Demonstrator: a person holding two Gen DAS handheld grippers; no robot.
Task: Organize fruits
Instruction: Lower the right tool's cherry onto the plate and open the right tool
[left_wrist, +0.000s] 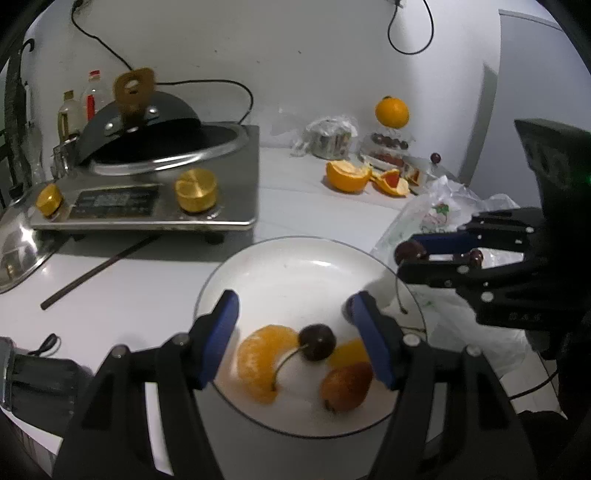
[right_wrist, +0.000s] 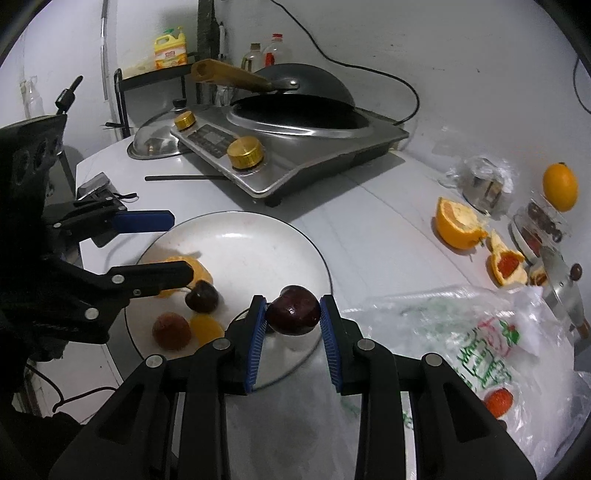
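A white plate (left_wrist: 295, 273) lies on the counter. On its near side are an orange segment (left_wrist: 258, 362), a dark stemmed cherry (left_wrist: 317, 341), a small orange piece (left_wrist: 349, 352) and a reddish-brown fruit (left_wrist: 345, 386). My left gripper (left_wrist: 293, 306) hangs open just above them, holding nothing; the stemmed cherry lies free on the plate below and between its fingers. My right gripper (right_wrist: 293, 301) is shut on another dark cherry (right_wrist: 293, 310), held over the plate's (right_wrist: 240, 243) right rim. In the left wrist view that gripper (left_wrist: 406, 258) and its cherry (left_wrist: 410, 250) come in from the right.
An induction cooker (left_wrist: 147, 206) with a wok (left_wrist: 162, 122) stands at the back left, a dark chopstick (left_wrist: 99, 267) in front of it. Orange peel (left_wrist: 347, 175), a whole orange (left_wrist: 392, 112) and a fruit box sit at the back right. A plastic bag (right_wrist: 461, 332) lies right of the plate.
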